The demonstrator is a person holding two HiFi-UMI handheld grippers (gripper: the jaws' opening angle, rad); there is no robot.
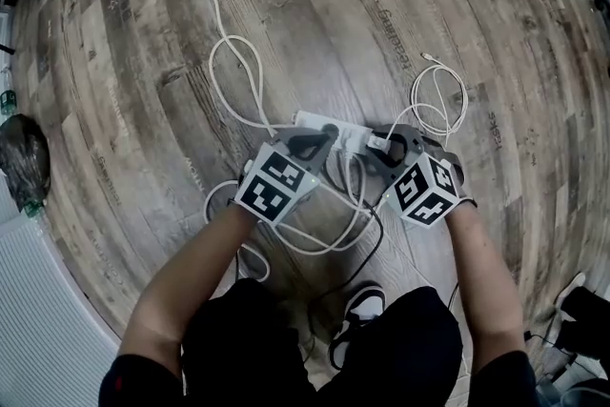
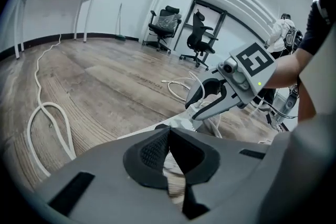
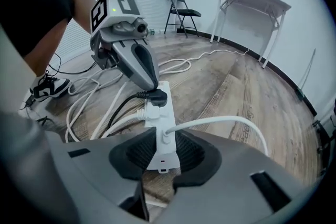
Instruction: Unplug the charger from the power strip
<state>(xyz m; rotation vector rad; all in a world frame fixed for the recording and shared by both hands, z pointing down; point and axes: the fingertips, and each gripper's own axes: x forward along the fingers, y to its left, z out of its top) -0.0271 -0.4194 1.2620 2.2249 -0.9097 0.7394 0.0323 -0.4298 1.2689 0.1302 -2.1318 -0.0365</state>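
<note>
Floor [image 1: 114,110]: wooden planks, loose white cables [image 1: 233,62].
Left hand-held gripper [image 2: 168,131]: jaws together, tip apparently resting on power strip [image 3: 159,112].
Charger [image 3: 166,135]: plugged in, strip's near end.
Right hand-held gripper [image 3: 167,140]: jaws apart, flanking charger.

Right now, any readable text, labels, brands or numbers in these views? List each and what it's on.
No text is legible.
Floor planks: dark printed marks run along several boards, too blurred and small to read in any view.
Left marker cube and right marker cube: black-and-white square codes only, no letters or digits.
Power strip: no label or brand can be made out.
</note>
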